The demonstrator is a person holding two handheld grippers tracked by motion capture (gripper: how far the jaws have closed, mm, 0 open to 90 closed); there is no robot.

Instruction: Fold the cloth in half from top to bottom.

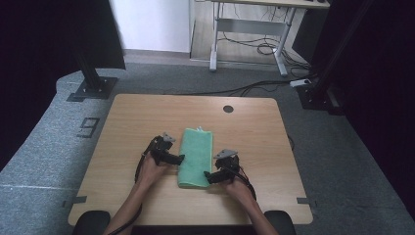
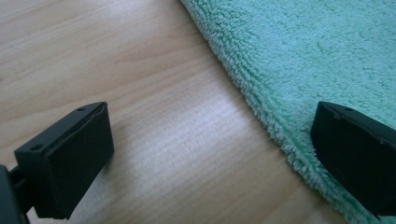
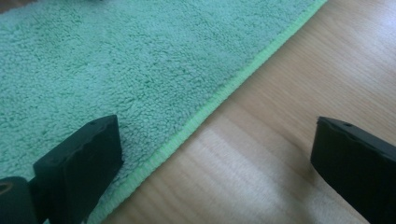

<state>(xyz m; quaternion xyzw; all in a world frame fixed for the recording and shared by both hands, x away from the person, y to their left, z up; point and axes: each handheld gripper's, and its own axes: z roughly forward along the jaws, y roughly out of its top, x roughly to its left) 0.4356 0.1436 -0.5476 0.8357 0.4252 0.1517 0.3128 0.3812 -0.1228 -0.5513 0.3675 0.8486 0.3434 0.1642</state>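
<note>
Green folded towel lies flat, lengthwise, at centre of the wooden table. Left gripper sits at towel's left long edge, jaws spread wide: one jaw over bare wood, the other over the fluffy edge, nothing gripped. Right gripper at towel's right edge near the front corner, jaws likewise parted, straddling the stitched hem.

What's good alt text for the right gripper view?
The right gripper is open, its two black jaws straddling the stitched edge of a green towel lying flat on a light wooden table. One jaw sits over the fluffy towel, the other over bare wood.
</note>
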